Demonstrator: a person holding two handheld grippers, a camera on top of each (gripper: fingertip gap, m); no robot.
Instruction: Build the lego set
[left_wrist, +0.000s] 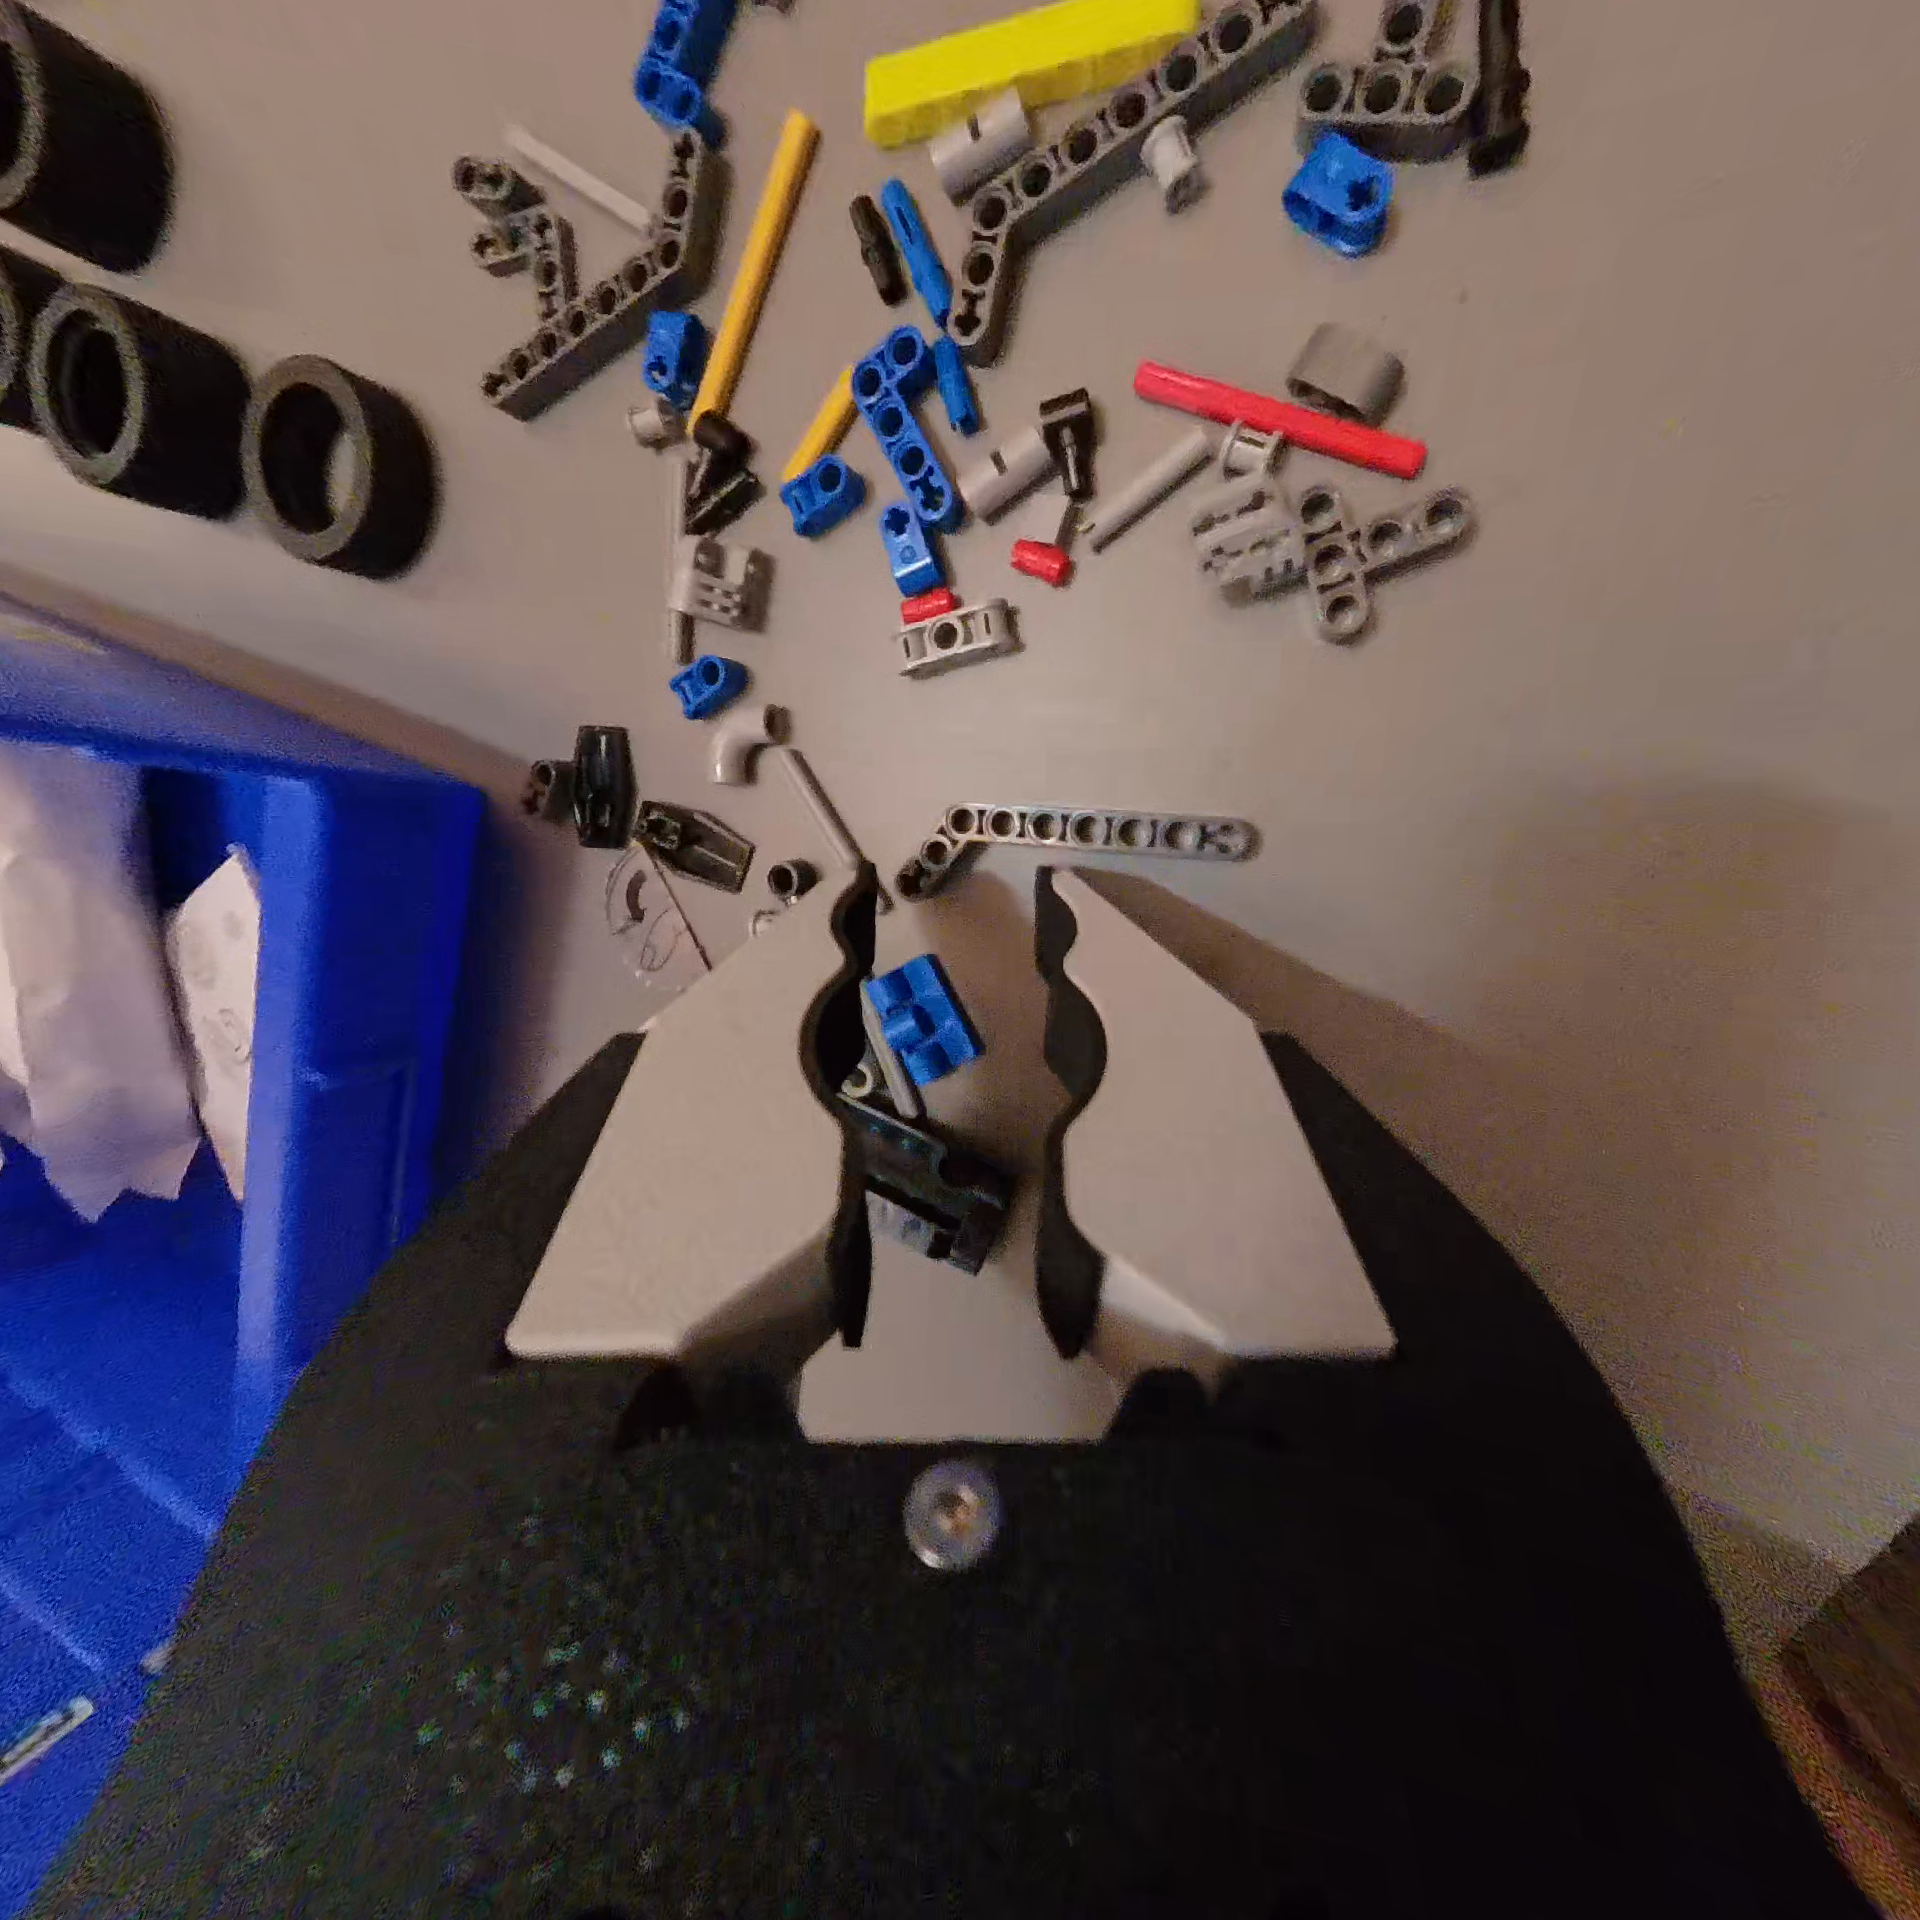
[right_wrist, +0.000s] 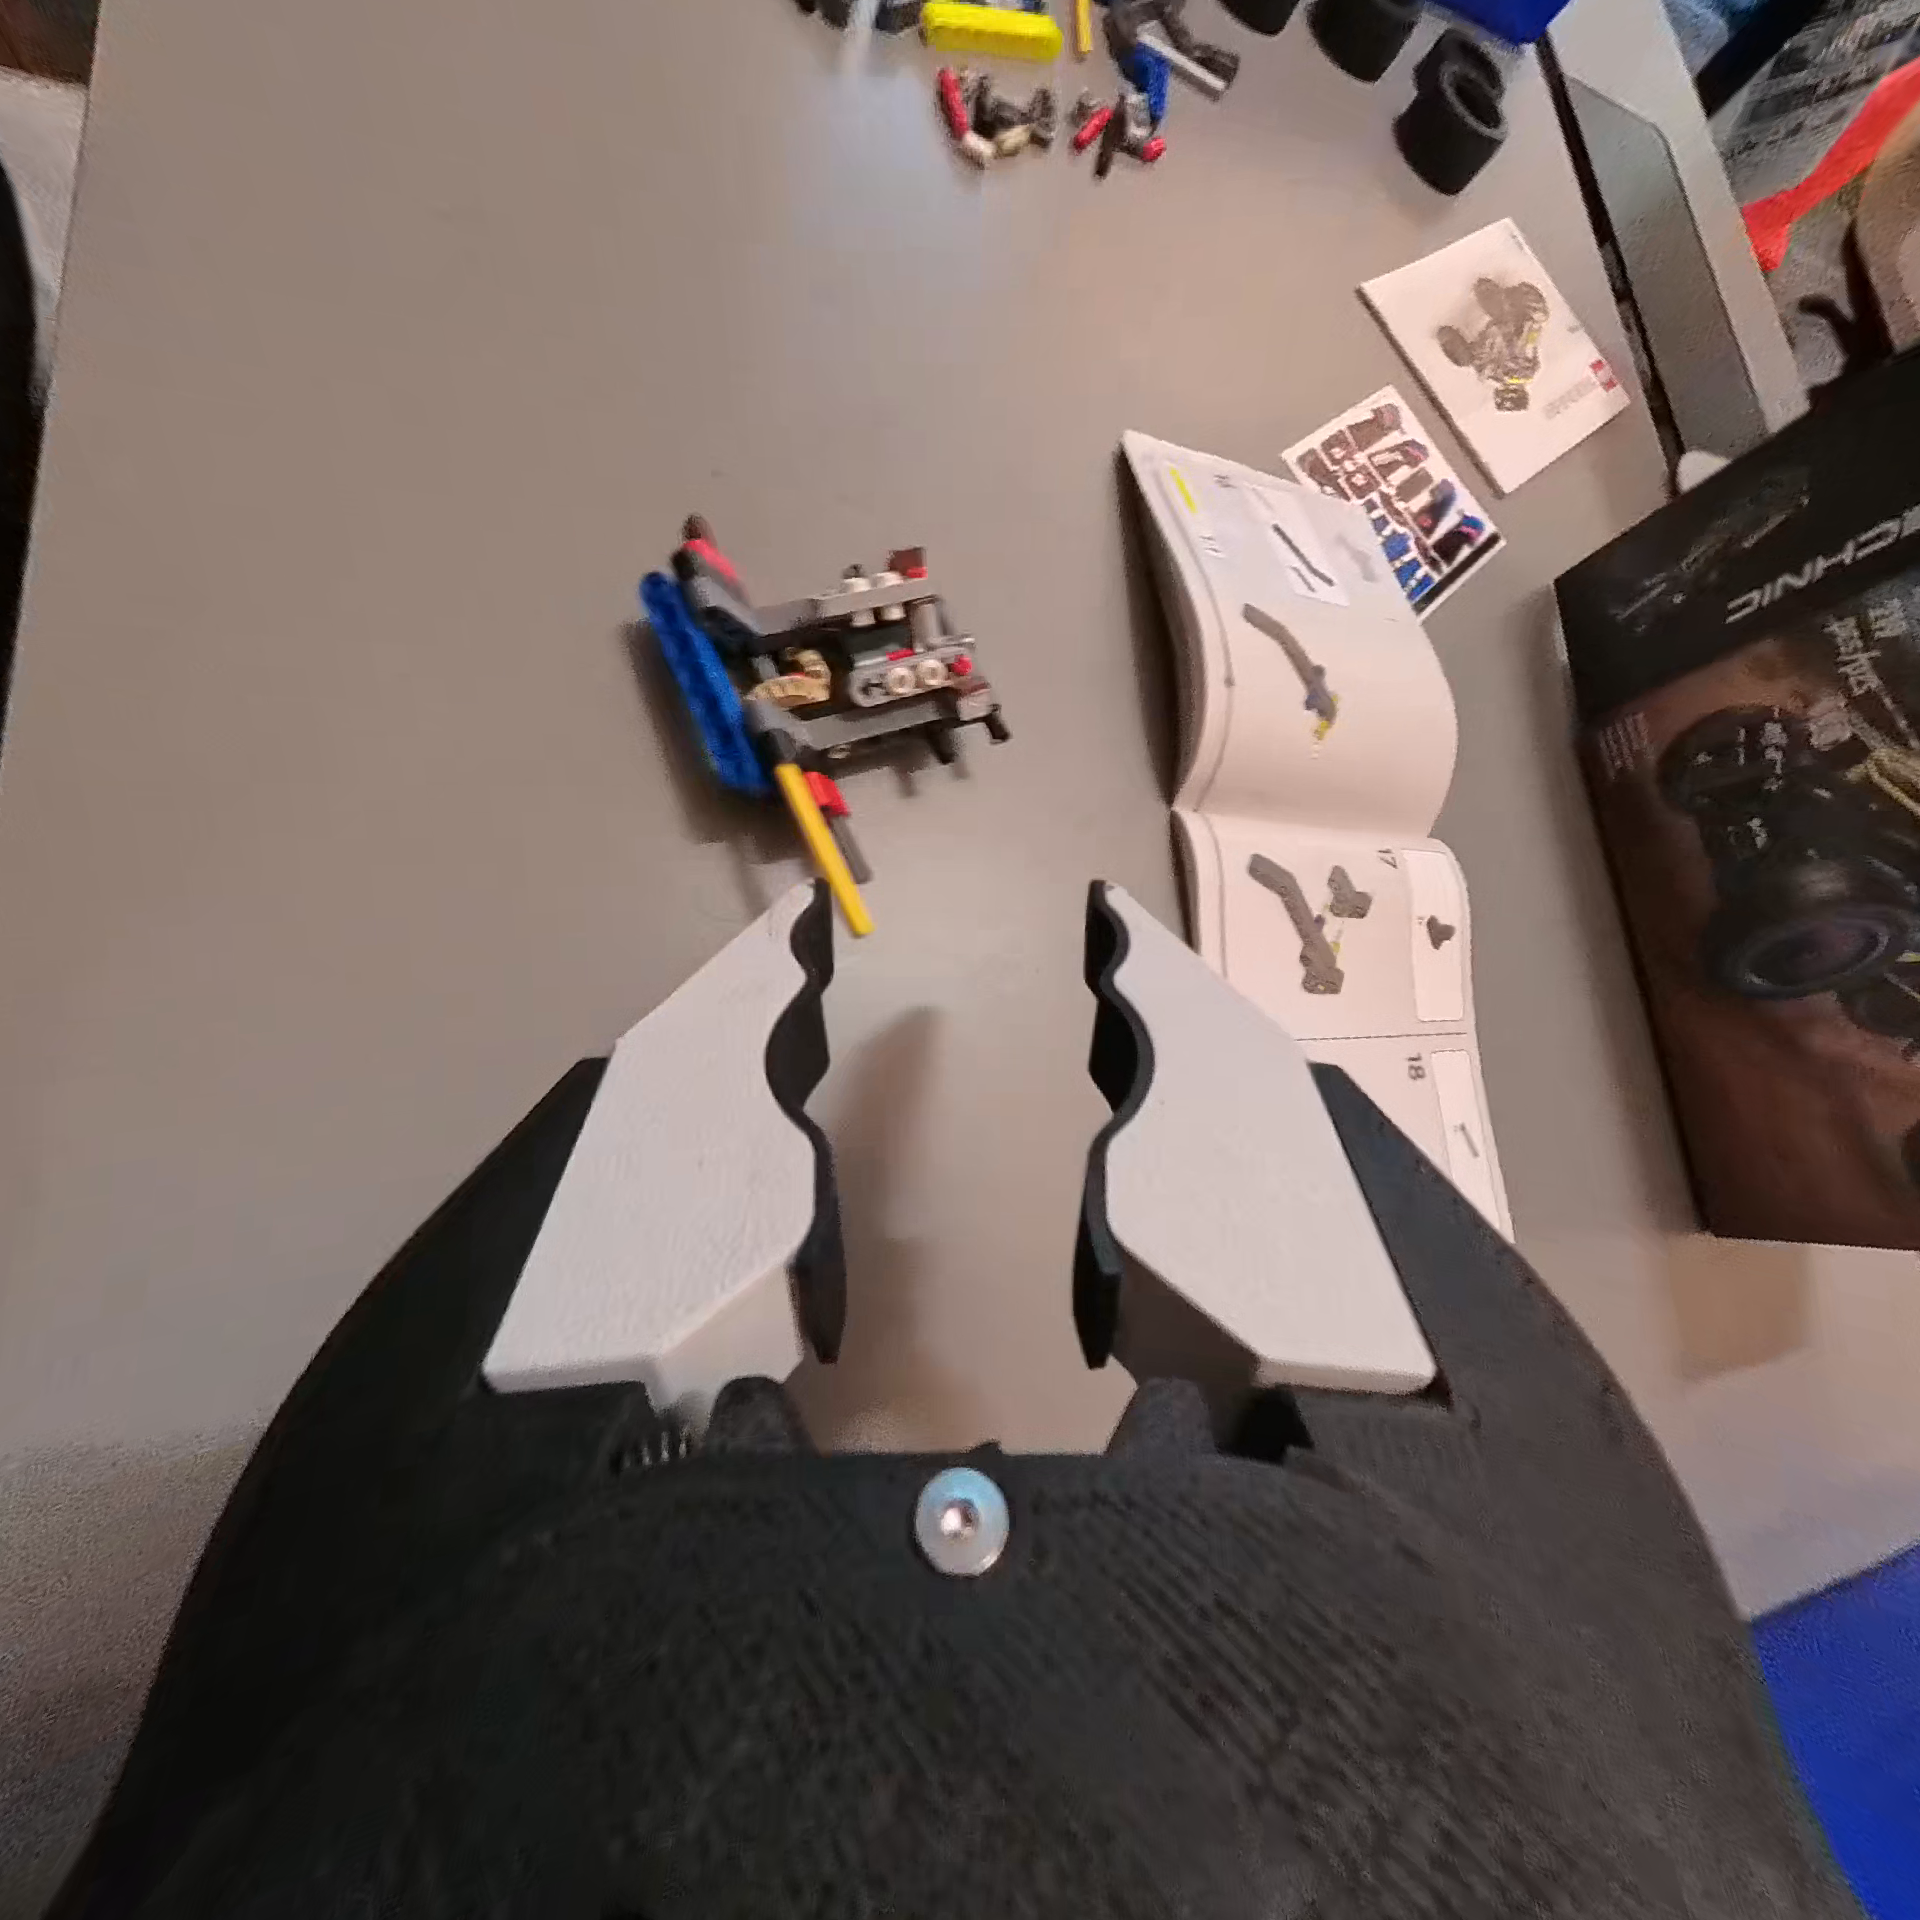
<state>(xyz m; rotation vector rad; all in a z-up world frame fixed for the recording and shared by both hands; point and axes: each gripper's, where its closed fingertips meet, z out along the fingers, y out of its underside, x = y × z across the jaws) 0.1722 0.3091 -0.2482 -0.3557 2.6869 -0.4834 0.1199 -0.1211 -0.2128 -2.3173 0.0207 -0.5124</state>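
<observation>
In the left wrist view my left gripper (left_wrist: 956, 894) is open low over the grey table (left_wrist: 1558, 675). A small blue connector (left_wrist: 923, 1021) and a black piece (left_wrist: 925, 1195) lie between its fingers, next to the left finger and apart from the right one. Many loose pieces are scattered ahead, among them a grey bent beam (left_wrist: 1081, 836). In the right wrist view my right gripper (right_wrist: 958, 899) is open and empty above the table. The partly built assembly (right_wrist: 821, 675) lies just ahead and left of it, its yellow axle (right_wrist: 821, 847) reaching the left fingertip.
Black tyres (left_wrist: 332, 468) and a blue bin (left_wrist: 312, 1039) with paper bags are on the left. An open instruction booklet (right_wrist: 1320, 748), a sticker sheet (right_wrist: 1392, 499), a second booklet (right_wrist: 1496, 353) and the set's box (right_wrist: 1766, 831) lie right of the right gripper. The table's edge is far right.
</observation>
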